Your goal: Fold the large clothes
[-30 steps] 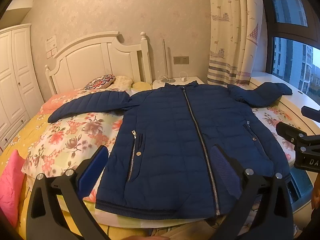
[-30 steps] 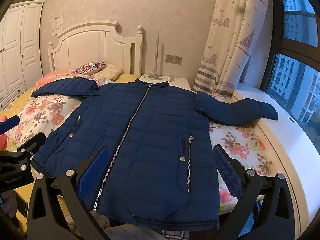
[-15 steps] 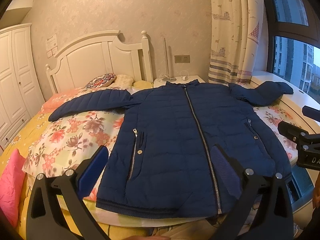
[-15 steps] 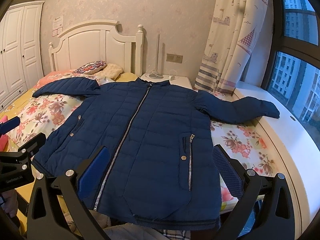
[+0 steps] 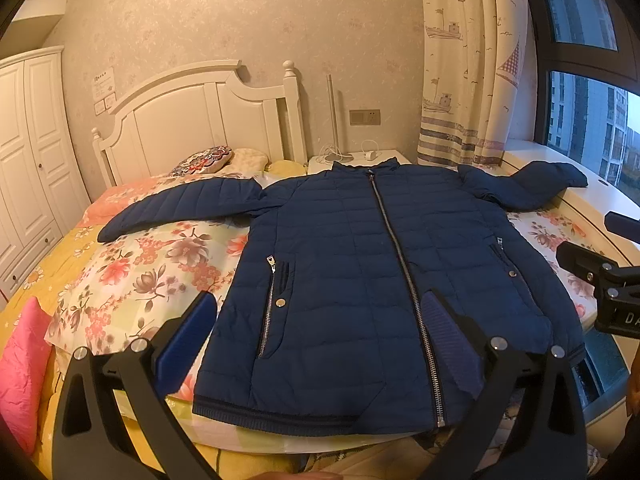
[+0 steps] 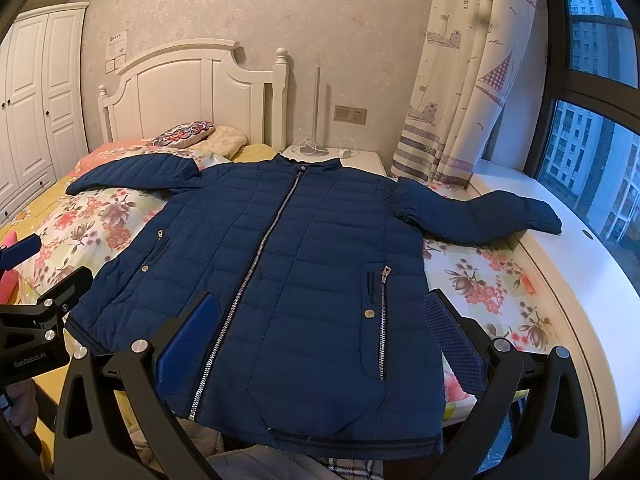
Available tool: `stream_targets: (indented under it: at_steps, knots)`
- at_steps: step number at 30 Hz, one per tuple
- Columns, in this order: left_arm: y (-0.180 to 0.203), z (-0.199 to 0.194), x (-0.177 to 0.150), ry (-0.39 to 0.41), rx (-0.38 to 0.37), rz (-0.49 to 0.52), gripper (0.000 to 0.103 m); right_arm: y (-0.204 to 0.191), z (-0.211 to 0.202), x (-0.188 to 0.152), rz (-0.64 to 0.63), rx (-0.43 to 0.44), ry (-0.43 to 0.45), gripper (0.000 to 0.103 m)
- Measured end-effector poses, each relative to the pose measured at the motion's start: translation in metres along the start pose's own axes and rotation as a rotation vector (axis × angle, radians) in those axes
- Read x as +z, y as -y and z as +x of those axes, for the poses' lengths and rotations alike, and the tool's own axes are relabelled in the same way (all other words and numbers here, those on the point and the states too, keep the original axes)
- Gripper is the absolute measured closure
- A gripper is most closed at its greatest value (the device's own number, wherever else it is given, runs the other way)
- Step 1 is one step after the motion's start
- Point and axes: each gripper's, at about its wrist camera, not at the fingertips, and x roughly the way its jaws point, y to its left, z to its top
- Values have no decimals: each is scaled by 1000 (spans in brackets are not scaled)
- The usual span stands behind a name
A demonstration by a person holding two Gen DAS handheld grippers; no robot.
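Observation:
A navy quilted jacket (image 5: pixel 360 264) lies flat and face up on the bed, zipped, with both sleeves spread out; it also shows in the right wrist view (image 6: pixel 304 264). Its left sleeve (image 5: pixel 180 208) lies across the floral quilt. Its right sleeve (image 6: pixel 492 216) reaches onto the white window ledge. My left gripper (image 5: pixel 320 344) is open and empty, above the hem on the left side. My right gripper (image 6: pixel 324 344) is open and empty, above the hem on the right side. Each gripper shows at the edge of the other's view.
A floral quilt (image 5: pixel 152 264) covers the bed. A pink cushion (image 5: pixel 20 368) lies at the left. Pillows (image 5: pixel 208 160) and a white headboard (image 5: pixel 192 120) stand at the back, beside a nightstand (image 6: pixel 340 156). A curved white window ledge (image 6: pixel 592 280) runs along the right.
Both views have shifted slightly; the jacket sits a little lower and nearer in frame. The jacket itself has not moved and both grippers stay open.

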Motion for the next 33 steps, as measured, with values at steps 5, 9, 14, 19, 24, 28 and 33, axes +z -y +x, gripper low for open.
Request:
stream_targets:
  at_steps: [5,9,14,19,24,28,33]
  knots:
    - [0,0,0,0,0,0,2,-1,0,-1,1,3,0,4]
    - [1,0,0,-1,1,0,2,0,0,-1,3,2,-3,4]
    - [0,0,0,-1,1,0,2,0,0,-1,3,2,-2,4]
    - [0,0,0,-3,-1,1,2,0,0,0,3,3,-4,4]
    - [-1,0,-3,-4,0,-1,2,0,0,-1,4,4,-4,4]
    - [-4,2,-8,-12,-1,-2,2,-1,2,-2,5,5,-7,4]
    - [-1,20,-7,-46,-13,2,2,7,18,-5,20,6,-12,4]
